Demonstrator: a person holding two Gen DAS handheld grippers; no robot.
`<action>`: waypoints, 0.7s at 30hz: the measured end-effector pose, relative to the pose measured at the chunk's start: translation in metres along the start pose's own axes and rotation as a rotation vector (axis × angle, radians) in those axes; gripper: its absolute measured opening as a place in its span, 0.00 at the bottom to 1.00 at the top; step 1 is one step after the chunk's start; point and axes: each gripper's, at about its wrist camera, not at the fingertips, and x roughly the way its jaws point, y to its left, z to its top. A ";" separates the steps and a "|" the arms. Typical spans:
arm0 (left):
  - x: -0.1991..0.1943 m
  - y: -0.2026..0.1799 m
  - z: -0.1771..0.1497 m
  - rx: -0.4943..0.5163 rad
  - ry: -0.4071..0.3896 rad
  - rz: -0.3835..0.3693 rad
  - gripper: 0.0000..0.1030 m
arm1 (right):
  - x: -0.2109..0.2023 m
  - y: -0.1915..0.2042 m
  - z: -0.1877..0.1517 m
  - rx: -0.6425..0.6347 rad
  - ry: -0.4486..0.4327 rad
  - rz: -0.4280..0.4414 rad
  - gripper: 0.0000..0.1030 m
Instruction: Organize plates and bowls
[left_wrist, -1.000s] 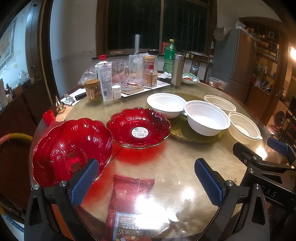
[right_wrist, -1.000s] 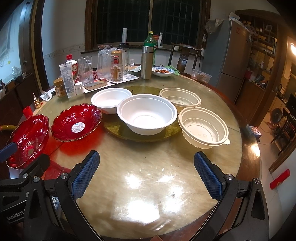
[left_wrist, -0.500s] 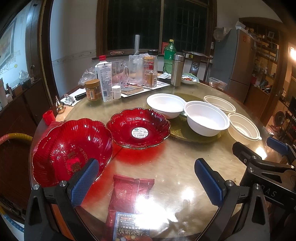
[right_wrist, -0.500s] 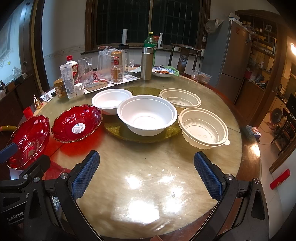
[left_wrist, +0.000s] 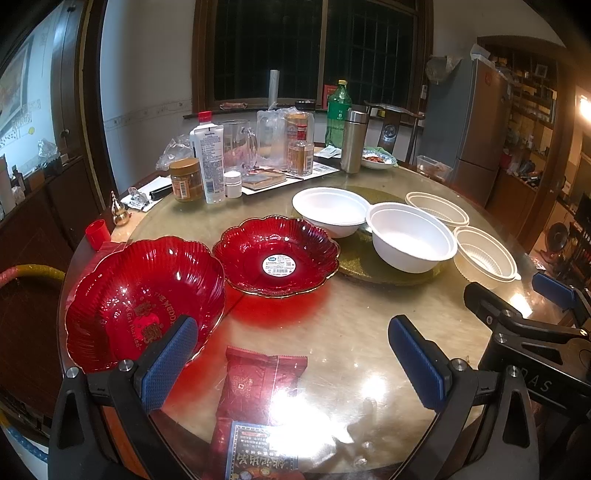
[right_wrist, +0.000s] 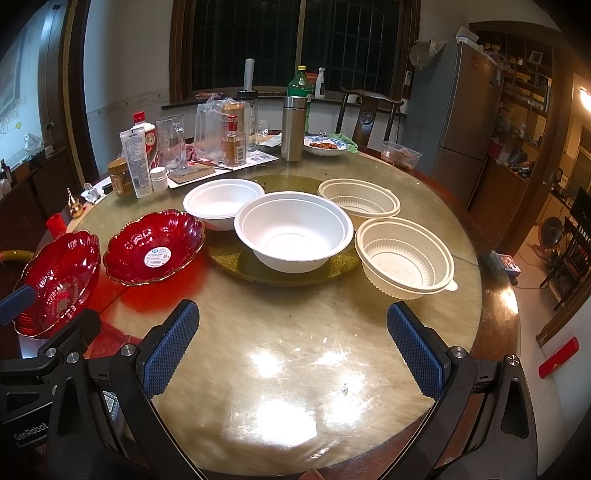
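Two red scalloped glass plates sit on the round table's left side: a large one (left_wrist: 144, 299) at the edge and a smaller one (left_wrist: 276, 254) with a white sticker. Two smooth white bowls (right_wrist: 293, 230) (right_wrist: 221, 203) stand by the gold disc in the middle. To the right are two ribbed cream bowls (right_wrist: 404, 256) (right_wrist: 359, 197). My left gripper (left_wrist: 291, 354) is open above the near table edge, its left finger in front of the large red plate. My right gripper (right_wrist: 291, 345) is open over bare tabletop, short of the white bowls. Neither holds anything.
A red snack packet (left_wrist: 264, 380) lies under the left gripper. Bottles, jars, a glass mug and a steel flask (right_wrist: 291, 127) crowd the table's far side. A small red cup (left_wrist: 98, 233) stands at the left edge. A fridge (right_wrist: 458, 110) stands at the back right.
Almost nothing has changed; both views shift very slightly. Both grippers stay open and the plates and bowls rest where they were.
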 end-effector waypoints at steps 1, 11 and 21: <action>0.000 0.000 0.000 0.000 0.000 0.000 1.00 | 0.000 0.000 0.000 0.000 -0.001 -0.001 1.00; -0.001 -0.001 0.001 0.003 0.002 -0.002 1.00 | -0.002 -0.001 0.000 -0.001 -0.003 -0.002 1.00; -0.004 -0.004 0.001 0.003 0.001 -0.003 1.00 | -0.004 -0.002 0.000 0.001 -0.001 -0.002 1.00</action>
